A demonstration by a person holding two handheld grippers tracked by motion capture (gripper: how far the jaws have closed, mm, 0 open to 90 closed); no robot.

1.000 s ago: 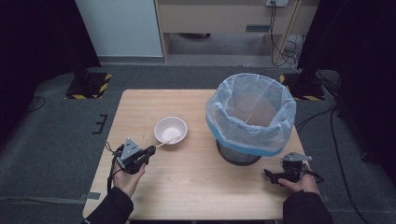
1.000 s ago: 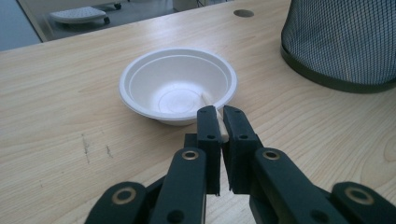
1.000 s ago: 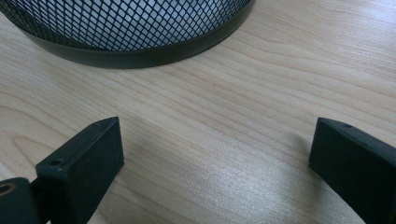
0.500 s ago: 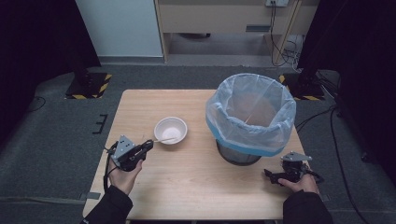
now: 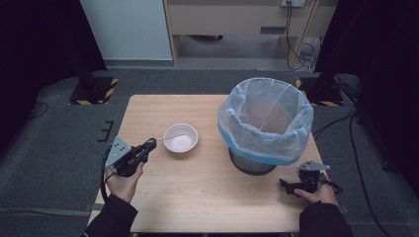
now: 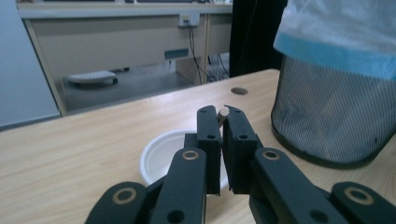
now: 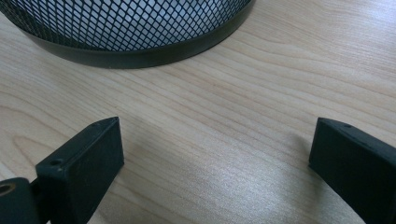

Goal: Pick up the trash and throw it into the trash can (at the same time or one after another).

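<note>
Two tools work the bench (image 5: 207,197). High view: the left tool (image 5: 149,144) has drawn back toward the person with the wooden stick (image 5: 170,138), whose far end now hangs over the white bowl (image 5: 181,138); likely bound for the lined bin (image 5: 265,123). Left gripper view: jaws clamped on the stick (image 6: 222,113). Right gripper view: the right tool (image 7: 212,163) gapes wide, empty, resting by the bin's base (image 7: 140,51).

Left gripper (image 5: 148,146): held in the left hand (image 5: 123,180) near the table's left edge, jaws pointing toward the far right, pressed together on a thin stick. Right gripper (image 5: 286,185): held in the right hand (image 5: 316,193) near the front right corner, jaws pointing left, spread wide apart, low over the wood.
</note>
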